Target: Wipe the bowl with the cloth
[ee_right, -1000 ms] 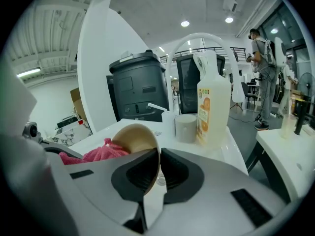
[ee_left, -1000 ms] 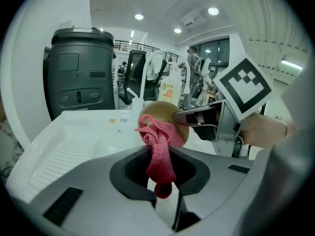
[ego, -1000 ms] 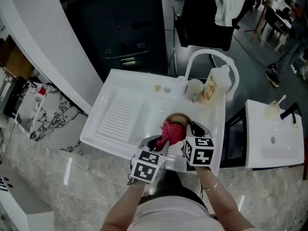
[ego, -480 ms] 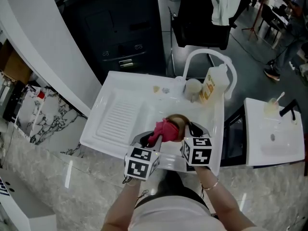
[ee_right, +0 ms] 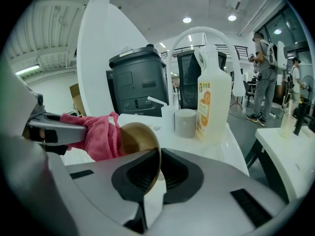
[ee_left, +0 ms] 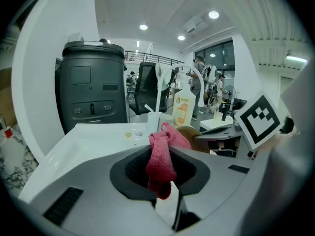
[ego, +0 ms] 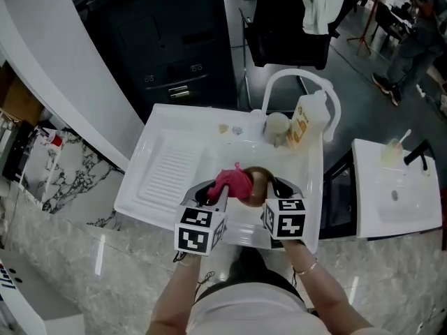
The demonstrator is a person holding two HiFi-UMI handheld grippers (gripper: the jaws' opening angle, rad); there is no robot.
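A tan bowl [ego: 260, 179] is held on its side over the white sink basin [ego: 230, 155]. My right gripper [ego: 269, 190] is shut on its rim. In the right gripper view the bowl [ee_right: 139, 142] opens to the left, and its edge sits pinched between the jaws of the right gripper [ee_right: 157, 175]. My left gripper [ego: 216, 195] is shut on a pink cloth [ego: 232, 182]. The cloth [ee_right: 97, 135] bunches against the bowl's left rim. In the left gripper view the cloth [ee_left: 160, 156] hangs between the jaws, with the bowl [ee_left: 193, 133] just behind on the right.
The sink's ribbed drainboard [ego: 167, 169] lies to the left. A white arched faucet [ego: 300, 81], an orange-labelled soap bottle [ego: 307, 121] and a white cup [ego: 278, 128] stand at the back. A black cabinet [ego: 160, 40] is behind. Marble counter [ego: 84, 257] runs in front. A second small white sink [ego: 398, 194] is at right.
My left gripper has drawn back and to the left with the cloth, so more of the bowl shows. The right gripper and the bowl have stayed in place.
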